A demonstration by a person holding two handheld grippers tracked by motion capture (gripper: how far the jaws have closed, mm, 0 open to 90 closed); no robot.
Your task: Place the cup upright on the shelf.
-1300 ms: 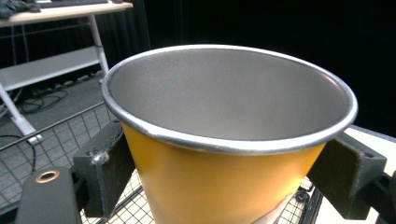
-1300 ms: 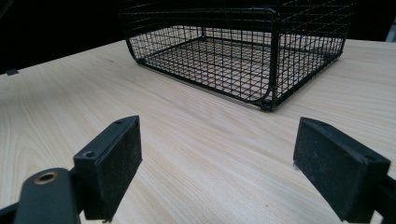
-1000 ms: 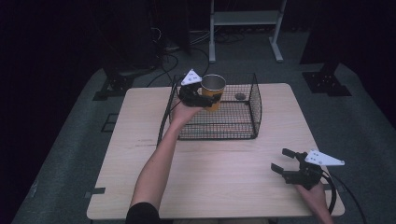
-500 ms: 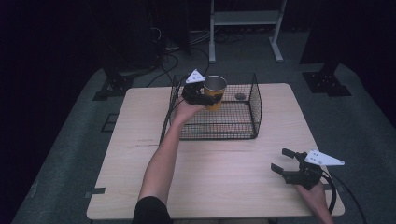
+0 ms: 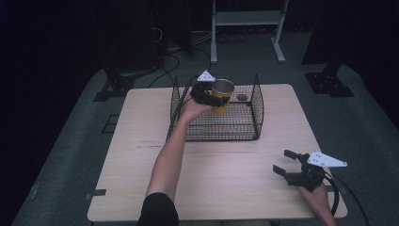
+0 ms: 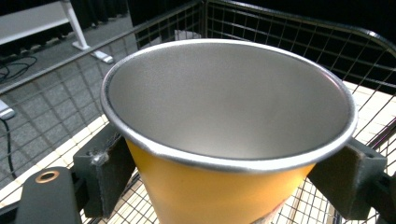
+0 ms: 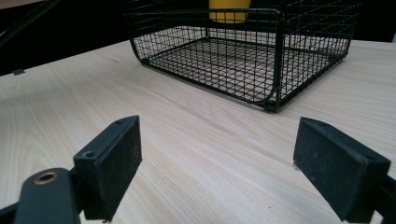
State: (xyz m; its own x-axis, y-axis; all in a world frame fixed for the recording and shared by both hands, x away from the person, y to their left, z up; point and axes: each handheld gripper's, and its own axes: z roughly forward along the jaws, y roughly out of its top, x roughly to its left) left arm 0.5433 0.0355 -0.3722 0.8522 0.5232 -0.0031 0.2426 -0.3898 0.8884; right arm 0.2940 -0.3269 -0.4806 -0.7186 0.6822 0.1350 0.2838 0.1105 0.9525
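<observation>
A yellow cup with a bare metal inside hangs upright over the left part of a black wire basket. My left gripper is shut on its sides just under the rim. In the left gripper view the cup sits between the two pads, with basket mesh around it. My right gripper is open and holds nothing, low over the table's front right. In the right gripper view its jaws stand wide apart, facing the basket and the cup.
The basket stands at the back middle of the light wooden table. A small dark round thing lies on the basket's floor at its far right. A white frame and cables are on the floor beyond.
My left gripper has carried the cup slightly to the right and lower over the basket. The right gripper has stayed where it was.
</observation>
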